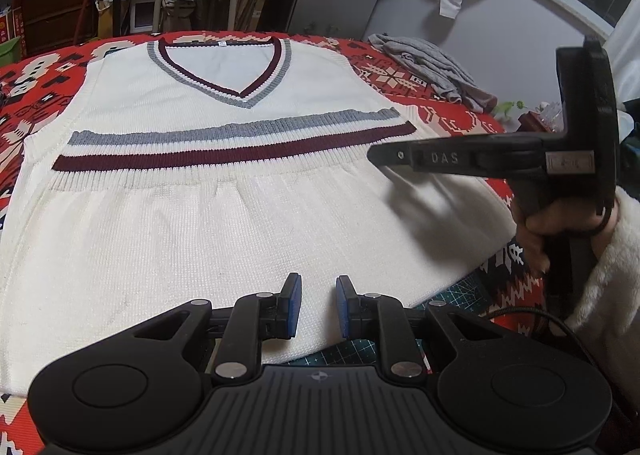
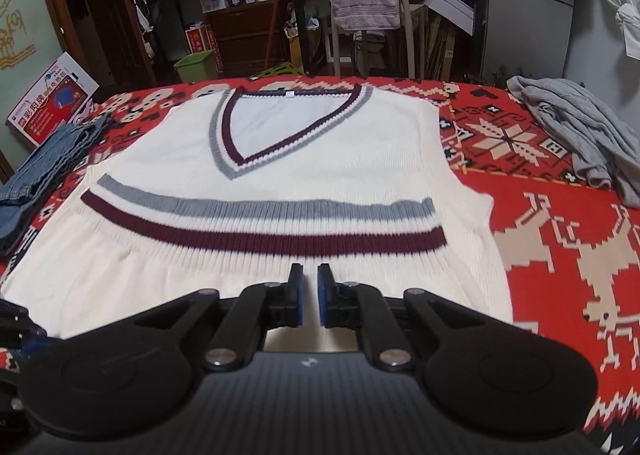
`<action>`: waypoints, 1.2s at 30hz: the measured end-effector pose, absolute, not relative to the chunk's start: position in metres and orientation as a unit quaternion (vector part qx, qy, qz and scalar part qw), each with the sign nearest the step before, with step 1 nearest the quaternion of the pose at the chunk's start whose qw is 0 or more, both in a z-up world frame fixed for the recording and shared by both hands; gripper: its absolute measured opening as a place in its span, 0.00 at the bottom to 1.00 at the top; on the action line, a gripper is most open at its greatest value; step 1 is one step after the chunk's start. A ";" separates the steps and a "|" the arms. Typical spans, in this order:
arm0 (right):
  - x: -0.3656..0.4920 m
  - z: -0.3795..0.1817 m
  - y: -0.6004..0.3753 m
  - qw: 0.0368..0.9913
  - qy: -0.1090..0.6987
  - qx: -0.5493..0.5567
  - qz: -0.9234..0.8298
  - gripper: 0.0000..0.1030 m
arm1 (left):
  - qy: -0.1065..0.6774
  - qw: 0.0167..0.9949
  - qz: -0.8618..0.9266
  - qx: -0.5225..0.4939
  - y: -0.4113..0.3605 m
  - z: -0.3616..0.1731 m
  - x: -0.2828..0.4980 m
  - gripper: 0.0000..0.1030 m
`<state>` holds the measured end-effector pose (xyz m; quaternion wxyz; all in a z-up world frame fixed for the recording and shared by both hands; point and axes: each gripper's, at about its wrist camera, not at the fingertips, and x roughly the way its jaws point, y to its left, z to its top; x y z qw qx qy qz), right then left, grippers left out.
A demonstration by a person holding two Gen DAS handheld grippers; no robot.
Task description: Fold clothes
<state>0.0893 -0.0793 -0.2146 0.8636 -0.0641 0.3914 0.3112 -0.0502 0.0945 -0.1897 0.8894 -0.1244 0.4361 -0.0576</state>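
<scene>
Cream knitted sleeveless V-neck vest (image 1: 224,223) with grey and maroon bands lies spread on the red patterned cloth (image 1: 440,67) covering the table, neck at the far side, and its striped ribbed hem (image 1: 236,153) lies turned up across the middle, so one fold looks made already. In the left wrist view, the left gripper (image 1: 318,305) hangs low over the near folded edge of the vest with its blue pads (image 1: 295,305) apart and nothing between them, likely placed there to pinch that edge. To its right the right gripper (image 1: 382,159) reaches in sideways over the vest's right edge, carried by a hand (image 1: 560,223) in a fluffy white sleeve (image 1: 608,279); from here its jaw gap cannot be judged. A crumpled grey garment (image 1: 436,67) sits well apart at the far right, probably waiting its turn. In the right wrist view, the right gripper (image 2: 310,291) hovers just before the maroon band, pads (image 2: 325,293) slightly parted and empty, facing the neck as if lined up for the next fold. Folded blue denim (image 2: 44,171) rests just beside the vest's left edge, seemingly finished and set aside, while the grey garment (image 2: 576,135) lies near the far right.
</scene>
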 end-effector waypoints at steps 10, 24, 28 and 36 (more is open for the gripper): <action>0.025 -0.208 -0.122 0.847 0.419 -0.088 0.316 0.09 | 0.436 0.889 -0.061 -0.129 0.097 -0.190 -0.051 0.18; 0.081 -0.221 -0.071 0.866 0.383 -0.066 0.315 0.09 | 0.434 0.891 -0.059 -0.120 0.094 -0.190 -0.051 0.18; 0.063 -0.218 -0.087 0.862 0.391 -0.071 0.315 0.09 | 0.434 0.891 -0.060 -0.124 0.096 -0.190 -0.051 0.18; 0.026 -0.208 -0.133 0.862 0.402 -0.083 0.297 0.10 | 0.432 0.891 -0.065 -0.123 0.095 -0.190 -0.051 0.22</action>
